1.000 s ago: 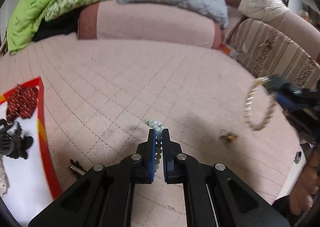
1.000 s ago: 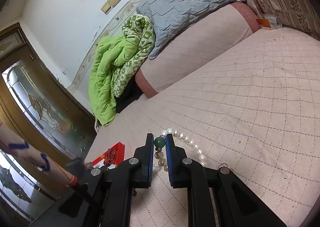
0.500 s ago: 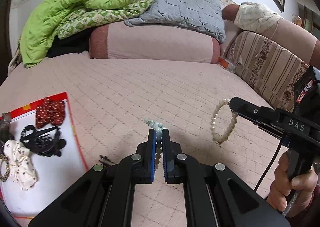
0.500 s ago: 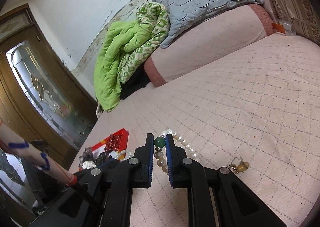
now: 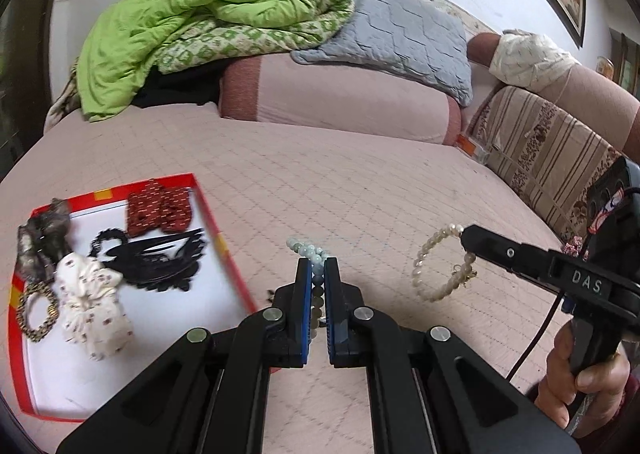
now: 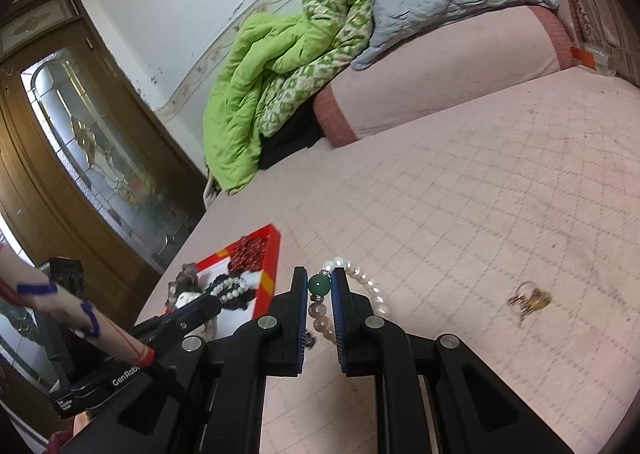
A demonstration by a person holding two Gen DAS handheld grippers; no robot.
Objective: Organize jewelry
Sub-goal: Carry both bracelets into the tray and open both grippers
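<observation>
We had a bracelet [image 5: 316, 274] pinched in the left gripper [image 5: 316, 286] and pearls [image 6: 360, 294] in the right [image 6: 320, 294], tray [image 5: 224, 250] just left of the left one.

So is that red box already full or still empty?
Partly filled. The red box holds hair accessories and a chain bracelet, with bare white floor showing at its near end.

Two beaded bracelets: one pale green jade [image 5: 310, 252], one white pearl with a green bead [image 5: 430, 274]. One shallow red-rimmed white cardboard tray [image 5: 224, 250]. One small gold trinket [image 6: 528, 300].
</observation>
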